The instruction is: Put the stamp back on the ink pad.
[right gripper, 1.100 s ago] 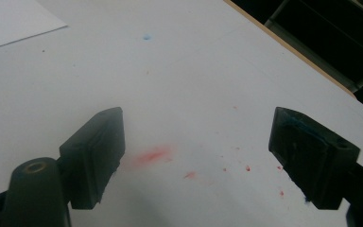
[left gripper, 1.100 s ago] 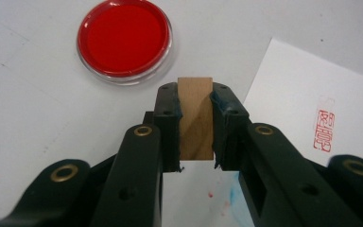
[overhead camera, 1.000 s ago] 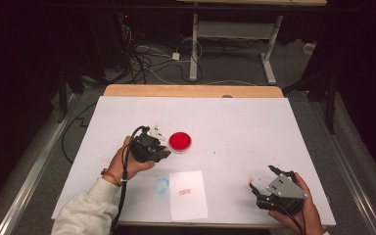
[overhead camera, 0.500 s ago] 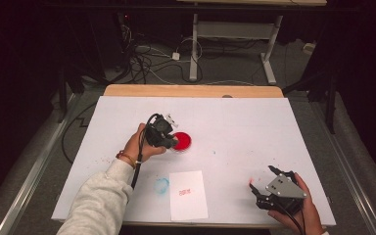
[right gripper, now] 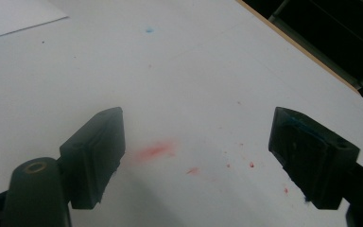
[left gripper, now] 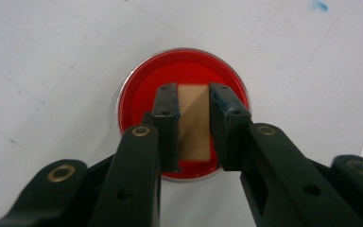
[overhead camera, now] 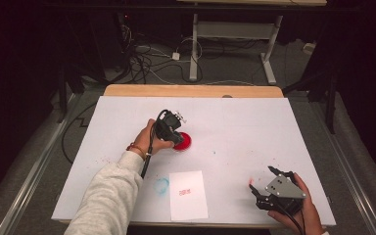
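Observation:
A round red ink pad [overhead camera: 183, 141] lies near the middle of the white table cover [overhead camera: 254, 127]. My left gripper [overhead camera: 172, 128] hangs right over it, shut on a small wooden stamp block [left gripper: 193, 120]. In the left gripper view the block sits between the jaws directly above the red ink pad [left gripper: 142, 90]; whether it touches the ink I cannot tell. A white sheet [overhead camera: 188, 195] with a red stamped mark [overhead camera: 184, 191] lies at the front edge. My right gripper [overhead camera: 267, 188] rests at the front right, open with nothing between its jaws [right gripper: 196, 151].
A blue ring-shaped smear [overhead camera: 161, 185] marks the cover left of the sheet. Red ink smudges [right gripper: 153, 151] and specks dot the cover under the right gripper. A wooden table edge [overhead camera: 191, 90] runs along the back; cables and desk legs lie on the floor beyond.
My left gripper has moved forward and right, from beside the ink pad to directly over it, the arm stretching out. The right gripper has stayed put.

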Available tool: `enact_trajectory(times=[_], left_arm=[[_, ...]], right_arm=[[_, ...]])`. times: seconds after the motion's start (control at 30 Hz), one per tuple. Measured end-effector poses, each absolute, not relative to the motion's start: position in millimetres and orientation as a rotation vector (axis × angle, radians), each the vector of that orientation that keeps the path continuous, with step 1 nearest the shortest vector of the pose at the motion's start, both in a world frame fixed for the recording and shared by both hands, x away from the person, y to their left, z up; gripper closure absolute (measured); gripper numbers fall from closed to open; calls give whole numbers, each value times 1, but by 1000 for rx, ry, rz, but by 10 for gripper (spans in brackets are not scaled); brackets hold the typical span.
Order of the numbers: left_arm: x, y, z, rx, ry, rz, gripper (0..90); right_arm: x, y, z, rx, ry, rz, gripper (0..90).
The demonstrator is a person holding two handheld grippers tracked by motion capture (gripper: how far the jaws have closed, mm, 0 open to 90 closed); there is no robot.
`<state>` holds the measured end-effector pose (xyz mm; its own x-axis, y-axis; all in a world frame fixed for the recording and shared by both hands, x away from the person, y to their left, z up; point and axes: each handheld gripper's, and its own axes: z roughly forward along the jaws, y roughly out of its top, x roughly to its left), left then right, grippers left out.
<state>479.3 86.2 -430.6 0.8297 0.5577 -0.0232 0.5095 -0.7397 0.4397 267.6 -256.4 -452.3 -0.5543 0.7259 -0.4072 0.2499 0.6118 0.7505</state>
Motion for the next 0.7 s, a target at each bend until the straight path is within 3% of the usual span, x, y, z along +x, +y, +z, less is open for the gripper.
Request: enact_trajectory(times=[0.4,0.7], left_arm=[[476,93,-423,2510,812,169,678],[458,103,-405,2408,775,265,531]], right_arm=[[267,-256,-452,762,2103,833,198],[266,-256,-451,761,2097,836,198]])
